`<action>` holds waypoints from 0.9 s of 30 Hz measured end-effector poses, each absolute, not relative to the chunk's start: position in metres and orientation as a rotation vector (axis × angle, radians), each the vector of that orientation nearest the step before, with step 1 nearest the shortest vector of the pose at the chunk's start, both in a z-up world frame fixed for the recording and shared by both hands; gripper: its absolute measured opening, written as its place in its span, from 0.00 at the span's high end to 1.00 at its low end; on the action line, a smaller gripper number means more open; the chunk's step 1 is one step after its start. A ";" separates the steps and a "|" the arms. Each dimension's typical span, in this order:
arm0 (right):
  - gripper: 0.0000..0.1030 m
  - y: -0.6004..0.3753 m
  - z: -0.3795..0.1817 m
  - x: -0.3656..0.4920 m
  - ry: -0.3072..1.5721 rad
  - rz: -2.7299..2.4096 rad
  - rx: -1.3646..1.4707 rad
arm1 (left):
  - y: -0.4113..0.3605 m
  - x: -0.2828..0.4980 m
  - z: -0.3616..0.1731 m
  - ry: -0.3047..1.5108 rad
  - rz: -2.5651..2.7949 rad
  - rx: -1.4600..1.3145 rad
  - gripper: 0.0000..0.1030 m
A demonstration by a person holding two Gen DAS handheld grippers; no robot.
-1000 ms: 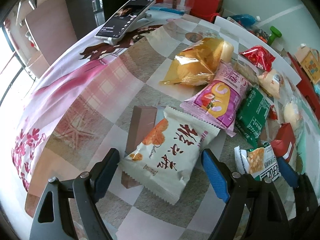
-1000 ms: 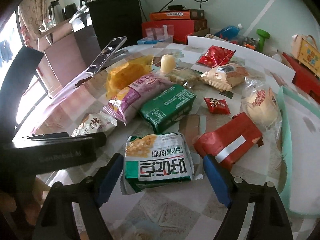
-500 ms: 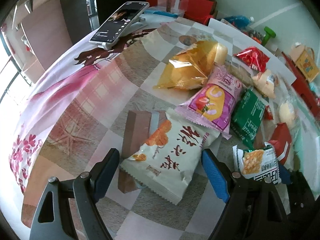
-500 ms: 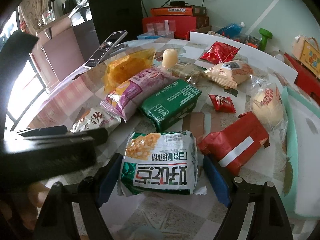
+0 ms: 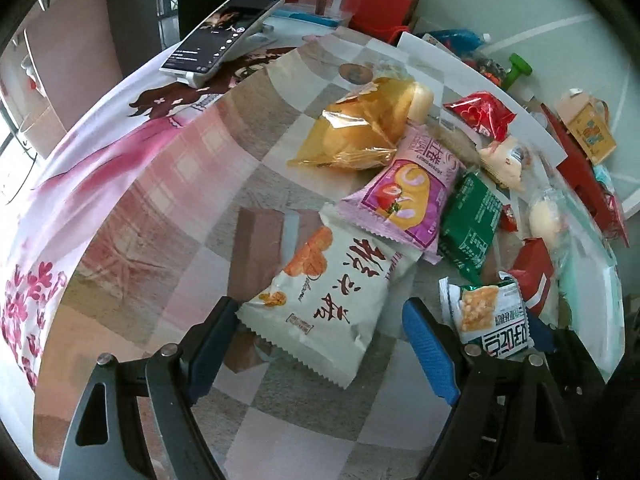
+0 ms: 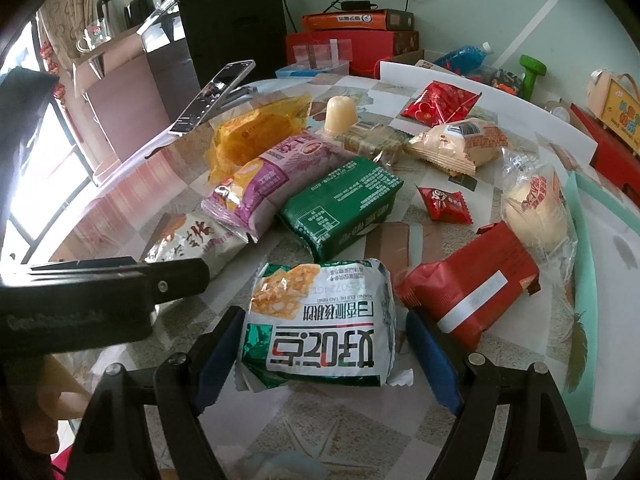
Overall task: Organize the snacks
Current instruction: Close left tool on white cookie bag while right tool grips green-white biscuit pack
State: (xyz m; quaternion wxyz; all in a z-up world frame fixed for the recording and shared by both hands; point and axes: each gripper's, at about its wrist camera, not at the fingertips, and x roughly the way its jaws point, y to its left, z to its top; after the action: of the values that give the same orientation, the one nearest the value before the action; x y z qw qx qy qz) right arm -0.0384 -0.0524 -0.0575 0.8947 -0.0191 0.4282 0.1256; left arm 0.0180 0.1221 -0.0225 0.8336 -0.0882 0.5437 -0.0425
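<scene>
The left gripper [image 5: 320, 344] stands released, a white snack bag [image 5: 332, 300] lying between its fingers; the right gripper [image 6: 324, 356], also released, straddles a green-and-white packet [image 6: 320, 324].

The left gripper [image 5: 320, 344] is a black plastic frame whose two arms spread in a V, each with a triangular cut-out and round silver screw heads at the joints. Its two fingers [image 5: 430, 350] wear bright blue ribbed pads on their inner faces. The right gripper [image 6: 324, 354] is built alike: black struts, silver screws, and darker blue padded fingers [image 6: 218, 360]. In the right wrist view the left gripper's black body [image 6: 84, 300] shows from the side, a long boxy housing with ridged top edges, one small screw and faint embossed lettering too blurred to read.
</scene>
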 end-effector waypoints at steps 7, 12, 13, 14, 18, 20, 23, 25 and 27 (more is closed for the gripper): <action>0.18 -0.056 -0.056 -0.039 0.892 0.265 -0.018 | 0.115 0.021 -0.023 1.133 -0.065 -0.136 0.18; 0.18 -0.056 -0.056 -0.039 0.894 0.264 -0.021 | 0.101 0.028 -0.027 1.098 -0.055 -0.041 0.18; 0.18 -0.056 -0.056 -0.039 0.894 0.263 -0.023 | 0.097 0.030 -0.030 1.088 -0.059 -0.017 0.18; 0.18 -0.056 -0.056 -0.039 0.894 0.263 -0.024 | 0.095 0.031 -0.031 1.086 -0.063 -0.006 0.18; 0.18 -0.055 -0.056 -0.040 0.895 0.261 -0.032 | 0.090 0.032 -0.033 1.068 -0.053 0.031 0.19; 0.19 -0.056 -0.056 -0.040 0.893 0.261 -0.032 | 0.091 0.031 -0.031 1.065 -0.060 0.030 0.32; 0.29 -0.057 -0.054 -0.041 0.882 0.262 -0.029 | 0.091 0.029 -0.030 1.065 -0.060 0.035 0.36; 0.33 -0.058 -0.054 -0.041 0.879 0.262 -0.023 | 0.090 0.026 -0.029 1.067 -0.060 0.039 0.37; 0.35 -0.059 -0.052 -0.042 0.872 0.258 -0.023 | 0.089 0.025 -0.028 1.068 -0.057 0.039 0.38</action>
State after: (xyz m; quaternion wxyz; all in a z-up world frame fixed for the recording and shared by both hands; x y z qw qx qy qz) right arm -0.0418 -0.0589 -0.0521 0.8983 -0.0109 0.4213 0.1248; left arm 0.0255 0.0887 -0.0283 0.8603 0.0186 0.5087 -0.0269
